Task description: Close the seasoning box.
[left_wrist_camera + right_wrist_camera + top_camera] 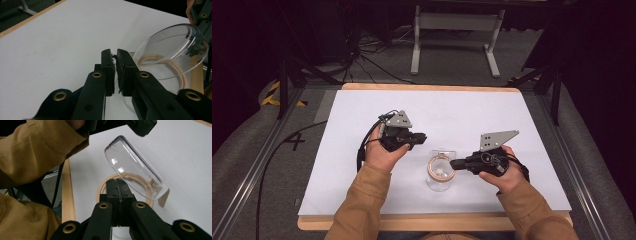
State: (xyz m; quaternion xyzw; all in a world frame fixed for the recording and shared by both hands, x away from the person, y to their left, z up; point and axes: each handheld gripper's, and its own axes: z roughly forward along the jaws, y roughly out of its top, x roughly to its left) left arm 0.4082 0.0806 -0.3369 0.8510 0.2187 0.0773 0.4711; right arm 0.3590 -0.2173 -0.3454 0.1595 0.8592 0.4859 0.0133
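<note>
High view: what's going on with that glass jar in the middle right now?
A person works a small clear jar on the white table with two handheld grippers. The jar's domed lid stands tilted open above its wooden rim. The right gripper is shut with its tips at that rim; whether it pinches it is unclear. The left gripper sits beside the jar, jaws slightly parted, holding nothing.

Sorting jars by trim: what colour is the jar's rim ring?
Light tan, wood-like, on the clear glass jar; clearest in the right gripper view.

White wood-edged table on grey carpet, white metal stand behind.
</note>
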